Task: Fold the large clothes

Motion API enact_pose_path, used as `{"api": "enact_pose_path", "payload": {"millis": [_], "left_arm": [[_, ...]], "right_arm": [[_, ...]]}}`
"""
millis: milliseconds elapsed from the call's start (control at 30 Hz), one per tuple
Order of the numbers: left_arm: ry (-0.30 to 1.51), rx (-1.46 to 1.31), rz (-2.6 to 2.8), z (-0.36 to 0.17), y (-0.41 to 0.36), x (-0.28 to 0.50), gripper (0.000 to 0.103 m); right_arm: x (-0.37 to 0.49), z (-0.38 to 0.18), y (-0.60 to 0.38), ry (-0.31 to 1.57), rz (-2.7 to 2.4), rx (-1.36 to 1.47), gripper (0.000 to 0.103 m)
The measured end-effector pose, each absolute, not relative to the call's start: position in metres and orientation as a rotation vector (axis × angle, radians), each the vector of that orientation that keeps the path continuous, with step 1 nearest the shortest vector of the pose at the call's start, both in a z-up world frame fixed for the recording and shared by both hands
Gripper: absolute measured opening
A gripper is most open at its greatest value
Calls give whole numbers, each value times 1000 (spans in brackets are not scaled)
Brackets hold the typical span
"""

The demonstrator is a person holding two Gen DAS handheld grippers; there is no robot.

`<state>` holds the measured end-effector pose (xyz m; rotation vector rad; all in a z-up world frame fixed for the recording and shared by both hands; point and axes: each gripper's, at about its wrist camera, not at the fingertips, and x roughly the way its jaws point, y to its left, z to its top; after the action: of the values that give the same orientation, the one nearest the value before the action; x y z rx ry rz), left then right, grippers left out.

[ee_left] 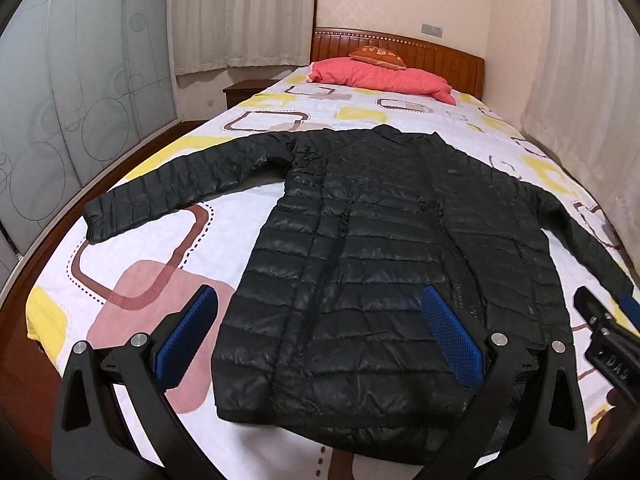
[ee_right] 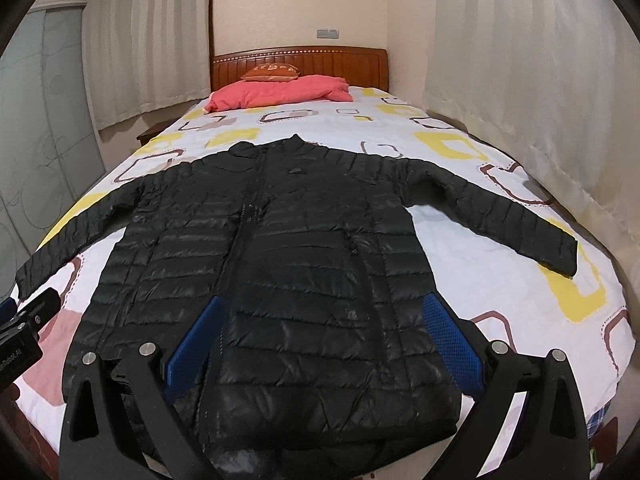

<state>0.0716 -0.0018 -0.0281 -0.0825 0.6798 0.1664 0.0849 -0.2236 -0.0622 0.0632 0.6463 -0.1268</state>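
Left wrist: your left gripper fingers spread wide, holding nothing; black puffer jacket flat mid-frame on the patterned bed, sleeves out; right gripper at right edge, state unclear | Right wrist: your right gripper wide, empty, jacket hem between fingers; pink pillow top centre.

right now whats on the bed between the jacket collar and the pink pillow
Nothing lies there: between the black jacket collar and the pink pillow is only bare patterned bedsheet. The right wrist view shows it best; the left wrist view agrees.
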Motion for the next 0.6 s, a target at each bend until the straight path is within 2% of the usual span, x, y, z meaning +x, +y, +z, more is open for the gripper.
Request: {"api": "enact_pose_path", "payload": {"millis": [600], "left_arm": [[664, -78, 132, -21, -16, 47, 101]], "right_arm": [[59, -53, -215, 608, -132, 45, 99]]}}
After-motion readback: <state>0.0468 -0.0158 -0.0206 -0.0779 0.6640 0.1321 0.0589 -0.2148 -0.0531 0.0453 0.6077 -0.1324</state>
